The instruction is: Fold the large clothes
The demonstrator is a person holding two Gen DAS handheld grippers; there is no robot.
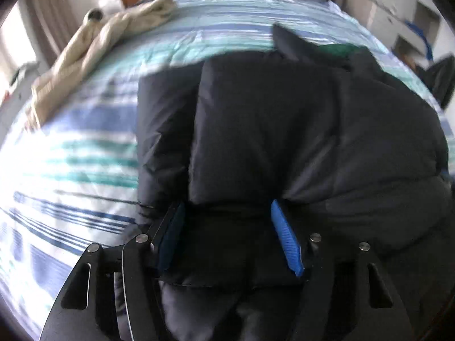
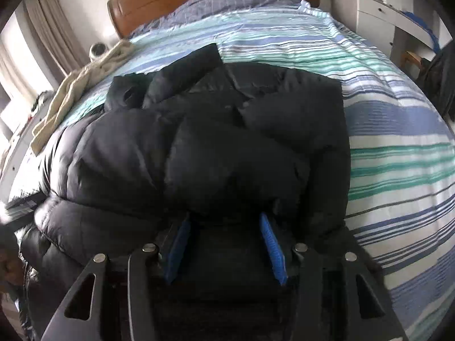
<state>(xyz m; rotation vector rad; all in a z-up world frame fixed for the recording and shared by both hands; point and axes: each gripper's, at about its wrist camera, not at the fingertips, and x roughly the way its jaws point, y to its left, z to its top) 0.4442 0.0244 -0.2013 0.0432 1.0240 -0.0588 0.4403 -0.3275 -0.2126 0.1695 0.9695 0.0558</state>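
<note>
A large black puffer jacket [image 1: 284,130] lies on the striped bed; it also shows in the right wrist view [image 2: 227,147], with a sleeve folded over its upper part. My left gripper [image 1: 227,213] has its blue pads on either side of a thick bunch of the jacket's near hem and grips it. My right gripper [image 2: 224,224] likewise has its blue pads clamped around a thick fold of the near hem. The jacket fills the space between both sets of fingers.
The bed [image 2: 398,142] has a blue, teal and white striped cover. A cream garment [image 1: 93,48] lies at the far left, also in the right wrist view [image 2: 76,91]. A wooden headboard [image 2: 159,2] stands at the far end. White drawers [image 2: 378,20] stand at right.
</note>
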